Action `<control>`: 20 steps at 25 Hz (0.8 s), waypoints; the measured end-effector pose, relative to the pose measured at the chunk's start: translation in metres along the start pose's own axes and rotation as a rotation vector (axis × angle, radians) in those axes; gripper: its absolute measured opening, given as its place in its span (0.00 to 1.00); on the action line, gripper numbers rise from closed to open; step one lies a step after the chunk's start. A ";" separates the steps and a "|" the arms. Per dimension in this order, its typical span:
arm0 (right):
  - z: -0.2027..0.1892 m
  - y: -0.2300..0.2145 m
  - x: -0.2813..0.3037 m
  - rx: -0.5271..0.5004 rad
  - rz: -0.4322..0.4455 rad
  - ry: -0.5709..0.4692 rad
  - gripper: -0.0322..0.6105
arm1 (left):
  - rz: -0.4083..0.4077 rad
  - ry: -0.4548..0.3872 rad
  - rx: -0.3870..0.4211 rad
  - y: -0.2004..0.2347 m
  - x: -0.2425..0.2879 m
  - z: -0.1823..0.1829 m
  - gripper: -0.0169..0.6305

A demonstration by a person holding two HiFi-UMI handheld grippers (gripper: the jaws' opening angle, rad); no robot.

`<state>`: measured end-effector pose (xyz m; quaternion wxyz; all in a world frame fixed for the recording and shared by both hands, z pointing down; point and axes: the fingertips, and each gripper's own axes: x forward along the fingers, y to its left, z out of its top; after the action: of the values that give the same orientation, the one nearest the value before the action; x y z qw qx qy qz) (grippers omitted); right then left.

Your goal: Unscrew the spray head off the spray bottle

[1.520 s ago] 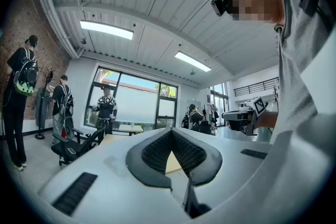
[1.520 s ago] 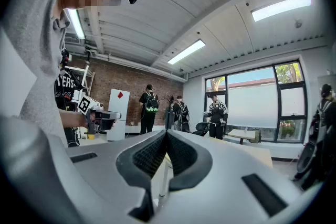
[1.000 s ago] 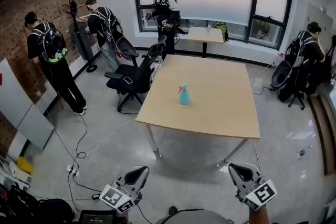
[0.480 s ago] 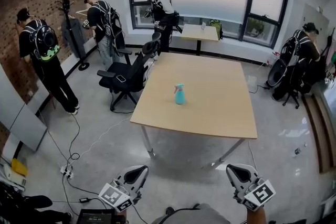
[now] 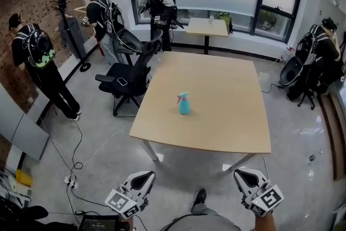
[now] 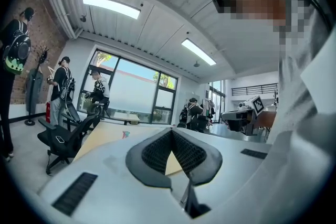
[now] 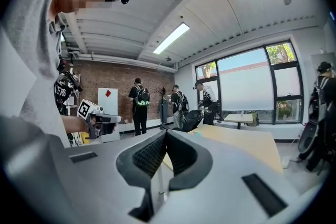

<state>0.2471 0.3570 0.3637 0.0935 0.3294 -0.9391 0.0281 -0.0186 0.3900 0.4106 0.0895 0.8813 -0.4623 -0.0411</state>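
Observation:
A small turquoise spray bottle [image 5: 184,104] with a pink trigger on its spray head stands upright near the middle of a light wooden table [image 5: 227,121]. It shows tiny on the tabletop in the left gripper view [image 6: 125,135]. My left gripper [image 5: 141,180] and right gripper [image 5: 244,177] are held low at the near edge of the head view, well short of the table. Both are shut with nothing between the pads. The left gripper [image 6: 172,136] and the right gripper [image 7: 164,140] point toward the table.
A black office chair [image 5: 125,76] stands at the table's left side. Several people with backpacks stand by the brick wall and windows, one at the far right [image 5: 324,43]. A small table [image 5: 206,28] sits by the window. Cables and a power strip [image 5: 69,181] lie on the floor left.
The view has moved forward and tilted down; the table and bottle now sit lower and nearer in the head view. Both grippers keep their place in the frame, still shut.

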 end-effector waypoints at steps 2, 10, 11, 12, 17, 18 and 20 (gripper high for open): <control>0.003 -0.029 0.022 -0.008 0.030 -0.018 0.06 | 0.023 0.013 -0.038 0.019 0.030 -0.003 0.03; 0.011 -0.108 0.118 0.002 0.172 0.013 0.06 | 0.028 0.058 0.005 0.072 0.163 -0.009 0.03; 0.014 -0.115 0.129 0.000 0.177 0.004 0.06 | 0.023 0.052 0.002 0.081 0.177 -0.009 0.03; 0.014 -0.121 0.139 0.004 0.182 -0.003 0.06 | 0.019 0.055 0.004 0.091 0.189 -0.010 0.03; 0.013 -0.137 0.198 0.042 0.230 0.013 0.06 | 0.033 0.092 0.033 0.150 0.228 -0.021 0.03; 0.012 -0.145 0.211 0.044 0.221 0.014 0.06 | 0.031 0.093 0.021 0.162 0.237 -0.024 0.03; 0.010 -0.162 0.235 0.043 0.188 0.018 0.06 | 0.026 0.105 0.005 0.185 0.253 -0.033 0.03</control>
<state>0.1672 0.0852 0.3981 0.0918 0.2415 -0.9642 0.0598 -0.0188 0.0831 0.4823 0.1121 0.8764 -0.4682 0.0074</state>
